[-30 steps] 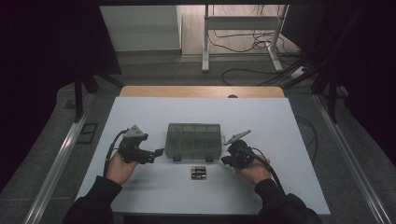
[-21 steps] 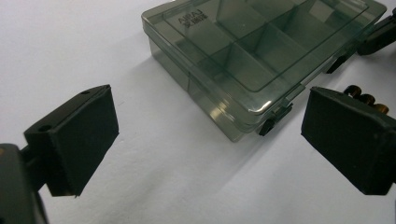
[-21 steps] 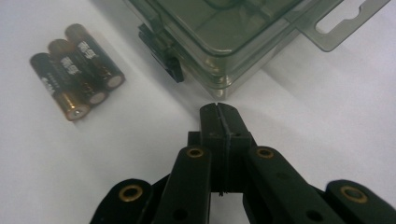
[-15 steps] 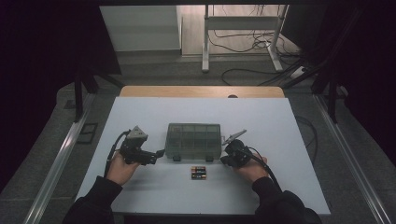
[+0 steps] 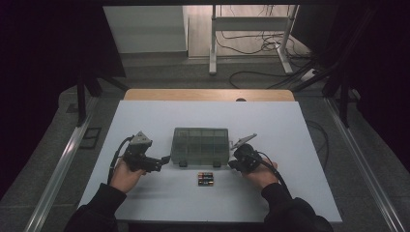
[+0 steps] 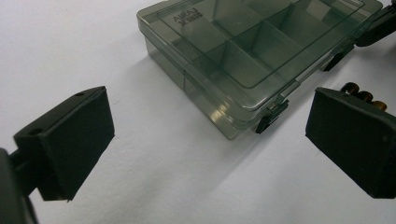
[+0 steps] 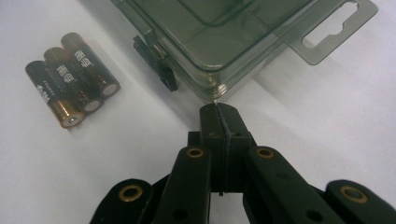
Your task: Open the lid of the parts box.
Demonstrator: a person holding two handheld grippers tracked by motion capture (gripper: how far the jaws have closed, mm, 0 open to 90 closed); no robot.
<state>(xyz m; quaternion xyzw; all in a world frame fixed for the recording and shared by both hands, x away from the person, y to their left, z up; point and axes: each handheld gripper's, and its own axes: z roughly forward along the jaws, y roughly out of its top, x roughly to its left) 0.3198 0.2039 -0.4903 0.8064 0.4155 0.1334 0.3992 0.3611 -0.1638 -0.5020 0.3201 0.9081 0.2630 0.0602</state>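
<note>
High view showed a smoky clear compartment box point(image 5: 201, 145) lying shut near the middle of the white worktop point(image 5: 290, 125), with three batteries point(image 5: 205, 179) side by side just in front of it. The left tongs point(image 5: 164, 160) sat at the box's left front corner, their pads point(image 6: 74, 140) well apart with bare worktop between them, touching nothing. The right tongs point(image 5: 233, 165) were pressed together, empty, their tip just at the box's right front corner, beside a black latch point(image 7: 163, 70). A hand gripped each tool from below.
</note>
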